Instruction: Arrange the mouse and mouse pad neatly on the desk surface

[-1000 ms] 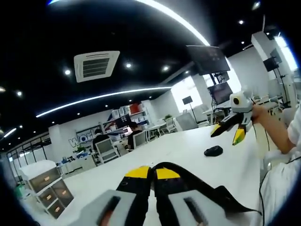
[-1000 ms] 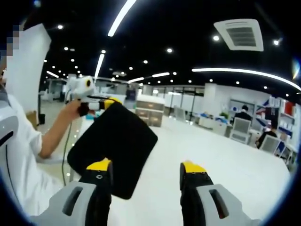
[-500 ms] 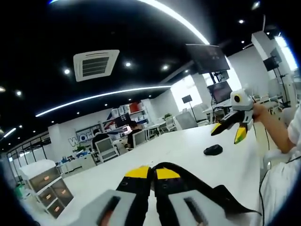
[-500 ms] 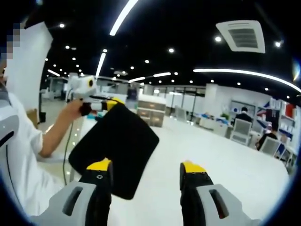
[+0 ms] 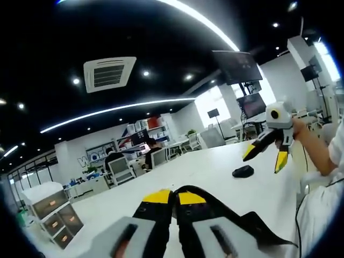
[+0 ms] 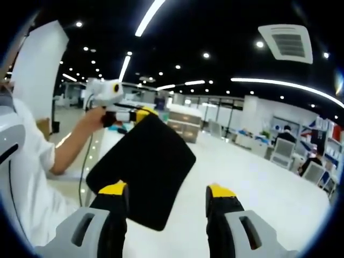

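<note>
Hanging from my left gripper [image 5: 173,198] is the mouse pad [image 6: 142,169], a thin, flat, matte black sheet with rounded corners that droops limp as cloth; in the left gripper view its dark edge [image 5: 236,223] spills out to the right of my yellow-tipped jaws, which are pressed together on it. In the right gripper view I see that same gripper [image 6: 144,113] pinching the pad's top corner, the pad held up in the air in front of the desk [image 6: 269,199], tilted like a diamond. The mouse [image 5: 243,171] is a small, smooth, rounded black lump lying on the desk's white top [image 5: 204,172], alone, well apart from the pad. My right gripper [image 6: 166,196] stands with its jaws spread wide and nothing between them; in the left gripper view it [image 5: 264,155] hangs above the mouse, near it but not touching. The desk is long, pale and glossy, with plenty of bare surface around the mouse, and its near edge runs beside my white sleeve [image 6: 27,161]. Beyond its far end are office chairs [image 5: 121,171] and a drawer cabinet [image 5: 54,209].
</note>
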{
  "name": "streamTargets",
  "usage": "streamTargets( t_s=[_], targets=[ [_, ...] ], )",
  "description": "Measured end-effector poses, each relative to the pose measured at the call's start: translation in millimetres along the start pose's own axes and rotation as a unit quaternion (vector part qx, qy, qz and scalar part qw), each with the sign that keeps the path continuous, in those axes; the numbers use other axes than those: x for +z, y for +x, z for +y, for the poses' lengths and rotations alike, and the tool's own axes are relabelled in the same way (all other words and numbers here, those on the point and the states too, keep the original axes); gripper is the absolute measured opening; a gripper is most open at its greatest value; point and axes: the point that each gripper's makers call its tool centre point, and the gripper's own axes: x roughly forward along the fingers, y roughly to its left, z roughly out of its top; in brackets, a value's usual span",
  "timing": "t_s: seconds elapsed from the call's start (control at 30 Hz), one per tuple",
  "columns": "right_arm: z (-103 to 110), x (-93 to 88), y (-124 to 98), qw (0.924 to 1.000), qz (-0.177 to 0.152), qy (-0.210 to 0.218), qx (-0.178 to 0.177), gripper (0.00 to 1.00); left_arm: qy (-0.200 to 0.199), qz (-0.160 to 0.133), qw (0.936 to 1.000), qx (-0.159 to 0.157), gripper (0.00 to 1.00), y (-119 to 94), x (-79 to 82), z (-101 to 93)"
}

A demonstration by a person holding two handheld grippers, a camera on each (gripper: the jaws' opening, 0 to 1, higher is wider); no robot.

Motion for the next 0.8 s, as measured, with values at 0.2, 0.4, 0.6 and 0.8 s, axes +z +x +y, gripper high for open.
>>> streamTargets(
  t_s=[0.2,0.4,0.6,0.8],
  targets=[
    [13,-5.2,10,0.9997,0.014,-0.009,0.020,0.57,-0.003,0.001,1.0000,0.000,0.04,0,-0.8,0.0],
    [35,-16.9,22,0.9972,0.043,-0.032,0.053,0.59,-0.005,0.001,1.0000,0.001,0.04,0,-0.8,1.1],
    [56,-21.4,34,0.9943,0.055,-0.043,0.080,0.59,-0.006,0.001,1.0000,0.001,0.04,1,-0.6,1.3],
    [79,-23.6,43,0.9908,0.065,-0.056,0.105,0.59,-0.005,0.005,1.0000,0.000,0.04,1,-1.8,0.8]
  ],
)
